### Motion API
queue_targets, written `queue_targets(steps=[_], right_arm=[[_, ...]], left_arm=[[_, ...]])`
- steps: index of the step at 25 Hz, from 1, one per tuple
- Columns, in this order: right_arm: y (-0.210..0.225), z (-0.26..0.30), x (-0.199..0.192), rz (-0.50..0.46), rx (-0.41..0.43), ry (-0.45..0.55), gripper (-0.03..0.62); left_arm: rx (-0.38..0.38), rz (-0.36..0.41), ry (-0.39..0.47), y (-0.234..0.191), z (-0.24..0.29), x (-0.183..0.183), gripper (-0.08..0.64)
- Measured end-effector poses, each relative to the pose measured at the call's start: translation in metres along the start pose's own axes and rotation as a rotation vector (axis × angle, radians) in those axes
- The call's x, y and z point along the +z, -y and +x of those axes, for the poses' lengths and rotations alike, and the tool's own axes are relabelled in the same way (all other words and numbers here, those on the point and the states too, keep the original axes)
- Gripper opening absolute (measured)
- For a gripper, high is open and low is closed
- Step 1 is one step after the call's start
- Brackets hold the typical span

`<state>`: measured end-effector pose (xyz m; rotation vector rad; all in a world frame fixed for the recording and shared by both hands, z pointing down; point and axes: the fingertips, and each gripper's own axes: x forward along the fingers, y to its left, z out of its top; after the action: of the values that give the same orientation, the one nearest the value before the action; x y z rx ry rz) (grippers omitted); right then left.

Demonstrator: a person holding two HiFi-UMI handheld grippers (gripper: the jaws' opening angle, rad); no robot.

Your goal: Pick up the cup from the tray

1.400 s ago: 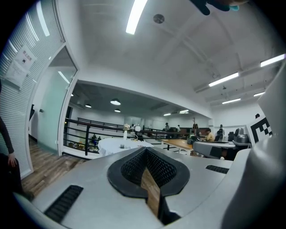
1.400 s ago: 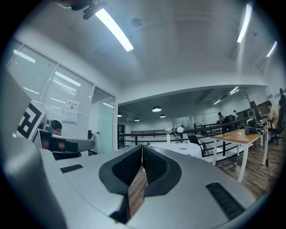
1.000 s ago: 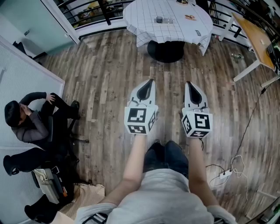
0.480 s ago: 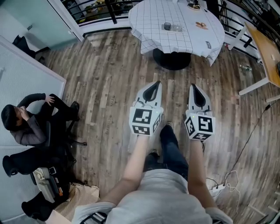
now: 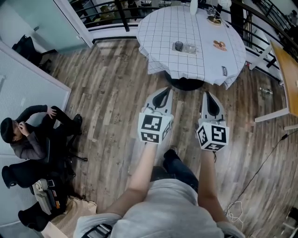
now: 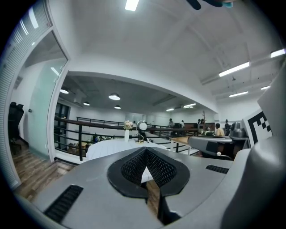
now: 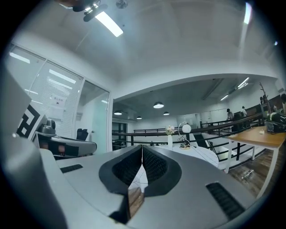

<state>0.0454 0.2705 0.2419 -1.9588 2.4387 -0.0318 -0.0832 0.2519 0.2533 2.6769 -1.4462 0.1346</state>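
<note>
The wood-plank floor (image 5: 111,93) fills most of the head view, bare and open from 9 o'clock round to 12 o'clock of the grippers. At 12 o'clock stands the round table (image 5: 195,65) under a white checked cloth. Its near edge hangs just past the gripper tips, with its dark pedestal base showing between them. A white partition wall (image 5: 28,83) closes the left side, and a seated person (image 5: 32,144) sits against it at 9 o'clock, well apart from the walking line. A black railing (image 5: 121,9) runs behind the table at 11 o'clock. The corner of a wooden desk (image 5: 287,79) juts in at 2 o'clock, leaving a narrow lane of floor between it and the table.

The left gripper (image 5: 162,91) and the right gripper (image 5: 207,95) are held side by side, pointing at the table. Each has its fingers pressed together with nothing between them.

The cup (image 5: 178,46), small and dark, stands near the middle of the tablecloth at 12 o'clock, well apart from both grippers. A clear item (image 5: 189,48) lies just beside it at its 3 o'clock; whether that is the tray cannot be made out.
</note>
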Motion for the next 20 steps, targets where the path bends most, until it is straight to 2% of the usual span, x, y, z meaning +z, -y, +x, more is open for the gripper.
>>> queue_targets(steps=[9,20], right_arm=[[0.053,0.069,-0.006,0.04,0.019,-0.01,0.008],[0.087,0.158,-0.03,0.054,0.005,-0.043,0.008]], left_arm=[[0.0,0.003,-0.02,-0.007,0.086,0.007,0.005],[0.014,-0.018,-0.039,-0.061,0.177,0.0,0.005]])
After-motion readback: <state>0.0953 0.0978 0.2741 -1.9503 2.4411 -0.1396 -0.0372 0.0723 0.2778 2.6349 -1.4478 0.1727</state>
